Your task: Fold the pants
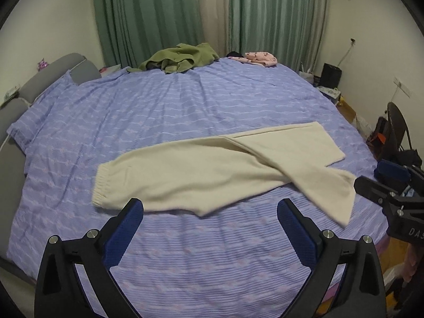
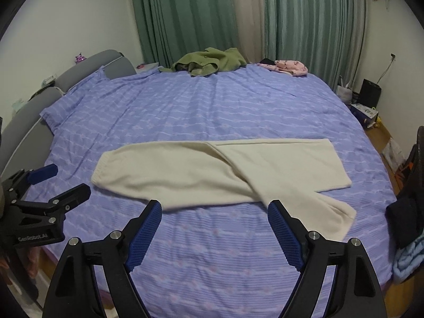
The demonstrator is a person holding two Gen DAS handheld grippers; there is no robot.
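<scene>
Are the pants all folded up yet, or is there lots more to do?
One fold looks done: the cream pants lie on the purple bedsheet with one leg laid over the other, though the cuffs splay apart. Nothing is in hand; the left gripper and right gripper are open and empty, above the sheet. Still left: line up the legs and fold the length.

Showing a dimly, evenly lit room, soft light falling from overhead, none coming through the closed green pleated curtains (image 1: 164,13). Casting only faint shadows under the cream fleece pants (image 2: 212,175) on the lilac striped bedspread (image 1: 185,111). Bending strongly towards dark rounded corners. Smearing slightly at the near bed edge.
</scene>
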